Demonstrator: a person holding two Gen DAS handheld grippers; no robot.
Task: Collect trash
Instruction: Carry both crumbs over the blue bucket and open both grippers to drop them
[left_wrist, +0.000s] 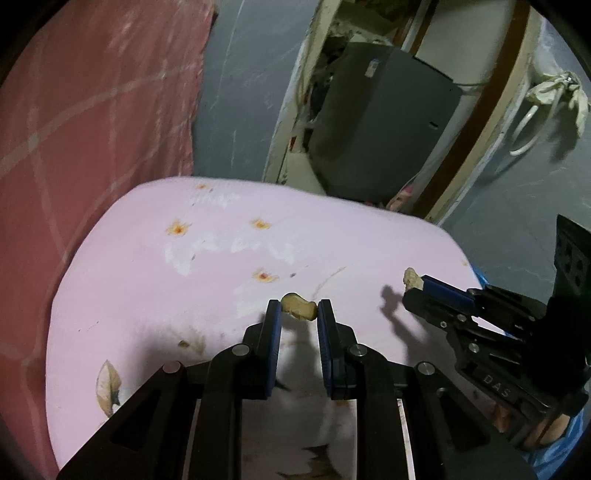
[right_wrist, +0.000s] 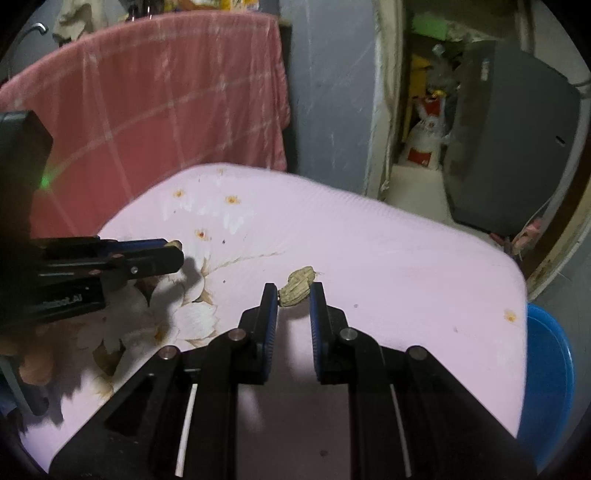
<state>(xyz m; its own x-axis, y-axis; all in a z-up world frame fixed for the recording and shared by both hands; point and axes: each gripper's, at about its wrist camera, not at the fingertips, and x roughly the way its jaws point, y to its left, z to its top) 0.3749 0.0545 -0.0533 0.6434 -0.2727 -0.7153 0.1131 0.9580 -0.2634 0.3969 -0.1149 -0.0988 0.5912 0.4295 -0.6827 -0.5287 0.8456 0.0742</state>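
A pink flowered table (left_wrist: 332, 236) fills both views. My left gripper (left_wrist: 298, 314) is shut on a yellowish peanut shell piece (left_wrist: 299, 306), held just above the tabletop. My right gripper (right_wrist: 293, 295) is shut on a tan ribbed peanut shell (right_wrist: 297, 286), also just above the table (right_wrist: 406, 258). In the left wrist view the right gripper (left_wrist: 415, 284) comes in from the right with its shell (left_wrist: 412, 277) at its tips. In the right wrist view the left gripper (right_wrist: 177, 251) comes in from the left with a bit of shell (right_wrist: 175, 244) showing.
A blue bin (right_wrist: 550, 376) stands just past the table's right edge; a sliver shows in the left wrist view (left_wrist: 565, 443). A red checked cloth (right_wrist: 147, 110) hangs behind the table. A dark grey cabinet (right_wrist: 517, 147) stands in the doorway at the back right.
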